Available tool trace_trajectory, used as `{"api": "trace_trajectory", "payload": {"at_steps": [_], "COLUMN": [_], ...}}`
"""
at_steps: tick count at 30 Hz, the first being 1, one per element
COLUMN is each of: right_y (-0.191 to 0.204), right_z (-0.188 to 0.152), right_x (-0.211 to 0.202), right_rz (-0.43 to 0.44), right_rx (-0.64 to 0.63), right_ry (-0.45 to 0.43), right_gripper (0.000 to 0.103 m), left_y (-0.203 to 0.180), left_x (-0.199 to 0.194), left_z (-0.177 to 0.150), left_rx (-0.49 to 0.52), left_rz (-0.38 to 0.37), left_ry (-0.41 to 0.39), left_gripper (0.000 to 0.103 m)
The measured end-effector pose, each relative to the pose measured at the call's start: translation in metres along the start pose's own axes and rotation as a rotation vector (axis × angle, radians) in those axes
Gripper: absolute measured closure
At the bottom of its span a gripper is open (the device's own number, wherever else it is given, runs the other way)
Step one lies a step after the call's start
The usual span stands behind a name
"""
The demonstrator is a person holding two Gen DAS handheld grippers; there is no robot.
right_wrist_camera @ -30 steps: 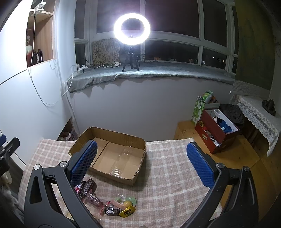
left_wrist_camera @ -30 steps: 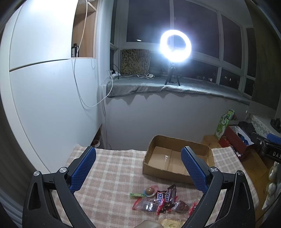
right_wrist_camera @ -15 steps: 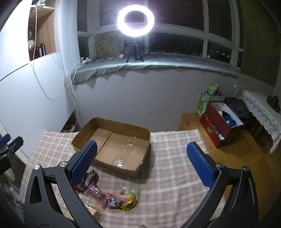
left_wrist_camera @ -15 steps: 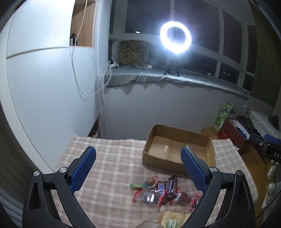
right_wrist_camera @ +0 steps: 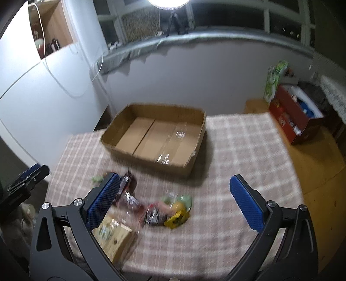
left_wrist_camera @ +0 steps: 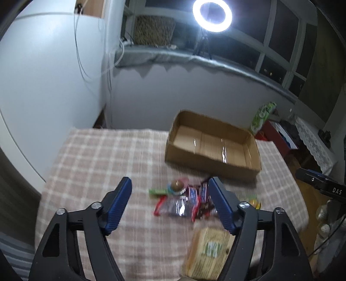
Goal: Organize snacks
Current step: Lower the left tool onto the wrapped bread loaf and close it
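A pile of snacks lies on the checked tablecloth: red candy wrappers (left_wrist_camera: 179, 205), a round chocolate (left_wrist_camera: 177, 184) and a tan biscuit pack (left_wrist_camera: 208, 248). The right wrist view shows the biscuit pack (right_wrist_camera: 114, 234) and a yellow and green packet (right_wrist_camera: 178, 213). An empty cardboard box (left_wrist_camera: 213, 143) stands behind the pile, also in the right wrist view (right_wrist_camera: 157, 136). My left gripper (left_wrist_camera: 169, 203) is open above the pile. My right gripper (right_wrist_camera: 175, 201) is open above the snacks, holding nothing.
The table (right_wrist_camera: 244, 151) ends at a white wall on the left and a wooden floor on the right. A red box (right_wrist_camera: 294, 116) and a green carton (right_wrist_camera: 273, 80) sit on the floor. A ring light (left_wrist_camera: 212, 15) stands on the window sill.
Both grippers have tilted down and moved closer to the snack pile. The left gripper's fingers have come closer together but stay open. The views are blurred by motion.
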State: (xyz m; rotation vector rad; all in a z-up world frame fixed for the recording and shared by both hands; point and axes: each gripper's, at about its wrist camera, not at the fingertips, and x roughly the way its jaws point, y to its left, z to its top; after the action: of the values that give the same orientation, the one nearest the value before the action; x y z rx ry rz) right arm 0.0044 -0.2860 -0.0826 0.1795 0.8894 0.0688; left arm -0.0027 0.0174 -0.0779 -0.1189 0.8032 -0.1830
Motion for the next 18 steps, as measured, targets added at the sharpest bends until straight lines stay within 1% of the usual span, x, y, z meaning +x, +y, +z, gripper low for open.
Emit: {"api": "trace_trajectory", "payload": {"at_steps": [2, 4, 7, 9, 10, 12, 13, 17, 18], "right_y": [0.002, 0.004, 0.009, 0.010, 0.010, 0.010, 0.010, 0.016, 0.017], "right_z": [-0.007, -0.014, -0.022, -0.028, -0.030, -0.037, -0.040, -0.057, -0.061], "right_x": [0.006, 0.012, 0.019, 0.025, 0.028, 0.039, 0.043, 0.059, 0.062], "right_rz": [0.020, 0.036, 0.073, 0.110, 0.125, 0.171, 0.190, 0.260, 0.276], "right_rx": [0.006, 0.007, 0.007, 0.020, 0.027, 0.050, 0.061, 0.084, 0.089], "right_ry": [0.033, 0.065, 0.108, 0.143, 0.159, 0.217, 0.238, 0.323, 0.342], "right_gripper": [0.000, 0.003, 0.003, 0.005, 0.010, 0.016, 0.019, 0.022, 0.025], "left_y": [0.003, 0.004, 0.005, 0.006, 0.007, 0.009, 0.010, 0.014, 0.015], "left_x": [0.005, 0.008, 0.013, 0.017, 0.019, 0.024, 0.026, 0.033, 0.036], "left_z": [-0.006, -0.011, -0.018, -0.023, -0.026, -0.034, -0.037, -0.054, -0.057], "left_rx": [-0.008, -0.012, -0.019, -0.032, -0.042, -0.056, -0.065, -0.108, -0.119], "left_rz": [-0.016, -0.032, -0.075, -0.106, -0.125, -0.154, -0.167, -0.217, -0.228], "left_ry": [0.028, 0.052, 0.093, 0.127, 0.147, 0.182, 0.198, 0.266, 0.283], "left_gripper": [0.036, 0.038, 0.042, 0.043, 0.045, 0.048, 0.049, 0.049, 0.050]}}
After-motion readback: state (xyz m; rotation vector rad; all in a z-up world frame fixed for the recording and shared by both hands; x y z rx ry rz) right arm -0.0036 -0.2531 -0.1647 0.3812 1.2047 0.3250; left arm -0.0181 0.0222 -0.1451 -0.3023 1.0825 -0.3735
